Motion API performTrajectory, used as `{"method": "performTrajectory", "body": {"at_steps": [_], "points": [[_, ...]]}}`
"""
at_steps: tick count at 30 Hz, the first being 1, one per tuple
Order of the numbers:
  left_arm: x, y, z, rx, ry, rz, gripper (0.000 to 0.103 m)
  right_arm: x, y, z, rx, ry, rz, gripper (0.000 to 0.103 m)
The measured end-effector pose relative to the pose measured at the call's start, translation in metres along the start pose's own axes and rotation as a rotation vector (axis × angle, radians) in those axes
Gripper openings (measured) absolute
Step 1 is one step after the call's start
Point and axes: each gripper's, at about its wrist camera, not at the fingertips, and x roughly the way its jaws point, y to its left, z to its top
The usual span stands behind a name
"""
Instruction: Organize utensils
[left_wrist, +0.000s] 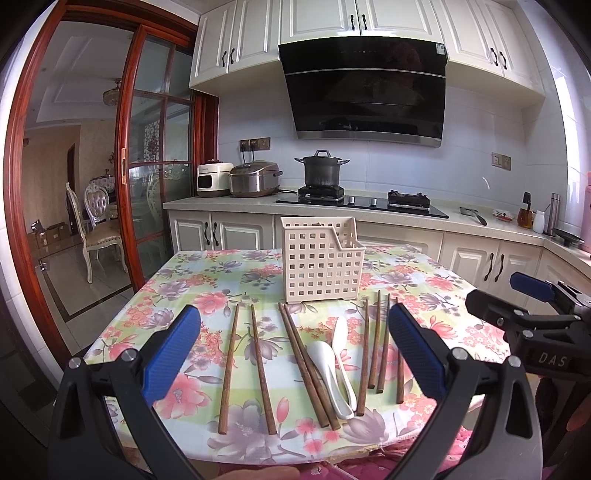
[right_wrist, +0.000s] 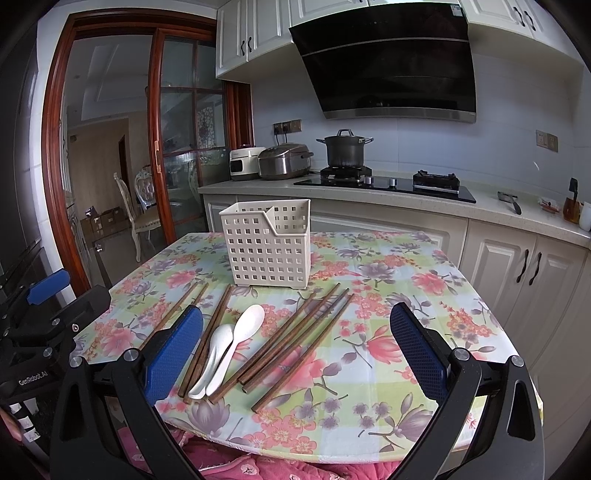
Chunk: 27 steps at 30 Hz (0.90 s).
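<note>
A cream perforated utensil holder (left_wrist: 322, 258) (right_wrist: 269, 245) stands upright mid-table. In front of it lie several brown wooden chopsticks (left_wrist: 228, 365) (right_wrist: 295, 347) and two white spoons (left_wrist: 332, 365) (right_wrist: 229, 347), flat on the floral tablecloth (left_wrist: 207, 266) (right_wrist: 406, 280). My left gripper (left_wrist: 295, 354) is open and empty, held above the near table edge over the utensils. My right gripper (right_wrist: 295, 354) is open and empty, also above the near edge; it shows at the right of the left wrist view (left_wrist: 517, 310). The left gripper shows at the left of the right wrist view (right_wrist: 48, 310).
Behind the table runs a kitchen counter (left_wrist: 472, 221) with a stove and a pot (left_wrist: 321, 171) (right_wrist: 345, 149), a rice cooker (left_wrist: 253, 179) and small bottles at the right. A glass sliding door (left_wrist: 155, 166) and a dining chair (left_wrist: 92, 229) are to the left.
</note>
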Motion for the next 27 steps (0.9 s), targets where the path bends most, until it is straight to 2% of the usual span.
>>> {"method": "performTrajectory", "body": {"at_steps": [8, 12, 17, 20, 23, 27], "points": [[0.001, 0.003, -0.001, -0.013, 0.007, 0.006, 0.098, 0.003, -0.001, -0.002, 0.015, 0.015, -0.002, 0.095], [0.007, 0.011, -0.003, -0.053, 0.039, 0.025, 0.098, 0.011, -0.004, -0.003, 0.035, 0.042, -0.008, 0.095], [0.022, 0.027, -0.005, -0.12, 0.096, 0.044, 0.098, 0.025, -0.01, -0.001, 0.049, 0.077, -0.009, 0.095], [0.037, 0.033, -0.008, -0.138, 0.152, 0.03, 0.098, 0.038, -0.015, 0.0, 0.062, 0.102, -0.012, 0.095], [0.055, 0.038, -0.012, -0.136, 0.216, 0.019, 0.098, 0.057, -0.023, 0.0, 0.075, 0.136, -0.025, 0.095], [0.082, 0.049, -0.014, -0.113, 0.262, 0.056, 0.098, 0.088, -0.033, -0.005, 0.106, 0.203, -0.047, 0.095]]}}
